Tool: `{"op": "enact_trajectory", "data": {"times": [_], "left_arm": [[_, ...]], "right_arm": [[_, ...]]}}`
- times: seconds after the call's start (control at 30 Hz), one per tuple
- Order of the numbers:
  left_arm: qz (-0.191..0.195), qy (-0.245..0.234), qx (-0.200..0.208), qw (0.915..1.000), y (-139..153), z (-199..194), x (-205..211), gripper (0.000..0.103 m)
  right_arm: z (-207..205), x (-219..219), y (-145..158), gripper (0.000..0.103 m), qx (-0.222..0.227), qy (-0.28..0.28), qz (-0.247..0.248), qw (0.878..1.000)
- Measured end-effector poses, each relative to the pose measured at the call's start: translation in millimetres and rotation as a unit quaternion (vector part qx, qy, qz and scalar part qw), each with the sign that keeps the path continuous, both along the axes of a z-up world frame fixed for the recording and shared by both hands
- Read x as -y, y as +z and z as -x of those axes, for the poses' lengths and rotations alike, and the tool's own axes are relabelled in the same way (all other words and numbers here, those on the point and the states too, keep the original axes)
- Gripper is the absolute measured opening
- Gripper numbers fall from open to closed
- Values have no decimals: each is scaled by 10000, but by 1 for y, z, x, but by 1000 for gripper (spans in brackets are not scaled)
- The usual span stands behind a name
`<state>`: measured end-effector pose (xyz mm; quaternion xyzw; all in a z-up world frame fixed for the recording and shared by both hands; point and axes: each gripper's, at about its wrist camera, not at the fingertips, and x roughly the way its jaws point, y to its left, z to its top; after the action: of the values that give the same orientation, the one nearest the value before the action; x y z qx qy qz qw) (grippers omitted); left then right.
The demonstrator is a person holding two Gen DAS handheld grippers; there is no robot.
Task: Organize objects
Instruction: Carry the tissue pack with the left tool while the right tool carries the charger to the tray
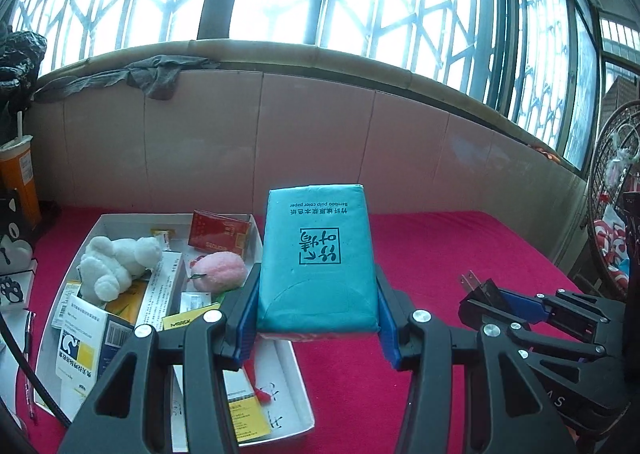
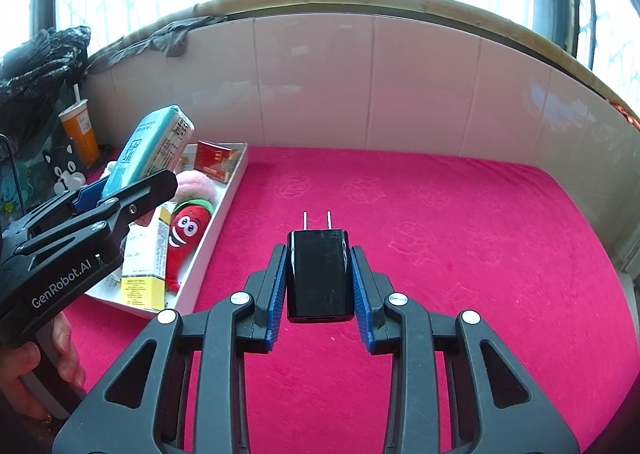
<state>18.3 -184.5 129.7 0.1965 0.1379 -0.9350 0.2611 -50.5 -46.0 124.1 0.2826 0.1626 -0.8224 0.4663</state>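
My left gripper is shut on a teal tissue pack and holds it in the air beside the right edge of a white box. The pack also shows in the right wrist view, above the box. My right gripper is shut on a black plug adapter, prongs pointing forward, over the red cloth. The adapter shows in the left wrist view at the right. The box holds a white plush, a pink plush, a red packet, a red strawberry plush and several medicine boxes.
A tiled wall with a window ledge runs behind the table. An orange cup with a straw and a black cat bag stand at the far left. A fan stands at the right edge.
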Motion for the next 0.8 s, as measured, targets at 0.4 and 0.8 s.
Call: {"op": "enact_trajectory", "data": {"times": [0.4, 0.8], "left_arm": [[-174, 401, -113, 9990, -5, -29, 32, 50], [-107, 927, -127, 9956, 1, -57, 71, 50]], "right_arm": [[-28, 44, 2, 29, -549, 180, -245, 9980], [-46, 87, 0, 29, -735, 418, -405, 9956]]}}
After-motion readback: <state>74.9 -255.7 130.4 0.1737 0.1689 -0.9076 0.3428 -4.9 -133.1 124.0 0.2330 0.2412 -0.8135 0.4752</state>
